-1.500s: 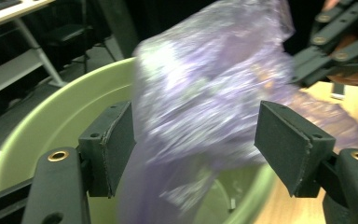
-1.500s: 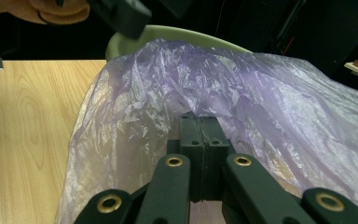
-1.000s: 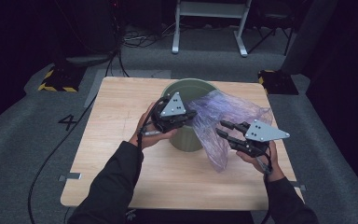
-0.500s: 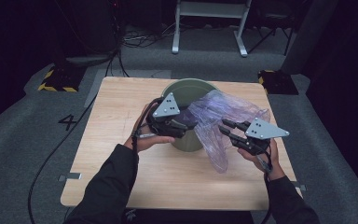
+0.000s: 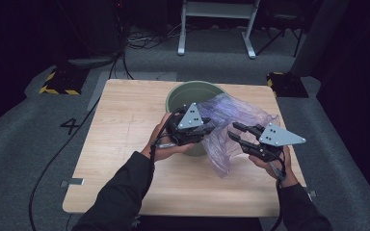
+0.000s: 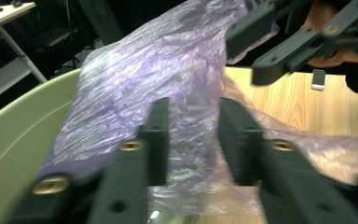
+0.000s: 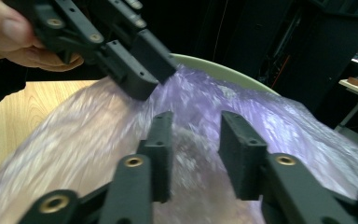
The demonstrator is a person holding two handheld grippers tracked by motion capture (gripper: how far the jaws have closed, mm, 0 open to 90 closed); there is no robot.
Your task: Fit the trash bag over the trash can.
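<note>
The left gripper [image 5: 207, 129] sits over the near rim of the bin [image 5: 183, 94], its jaws parted with a gap between them; they have just been closing. In the left gripper view the bag [image 6: 168, 79] lies between and behind the jaws, and the pads do not visibly press on it. The right gripper [image 5: 236, 132] hovers just right of the bin, jaws also apart and just been opening, with bag film spread in the gap and no clear pinch on it. The purple bag drapes from inside the green bin over its right rim onto the table [image 5: 125, 125]. Both grippers point at each other across the bag.
</note>
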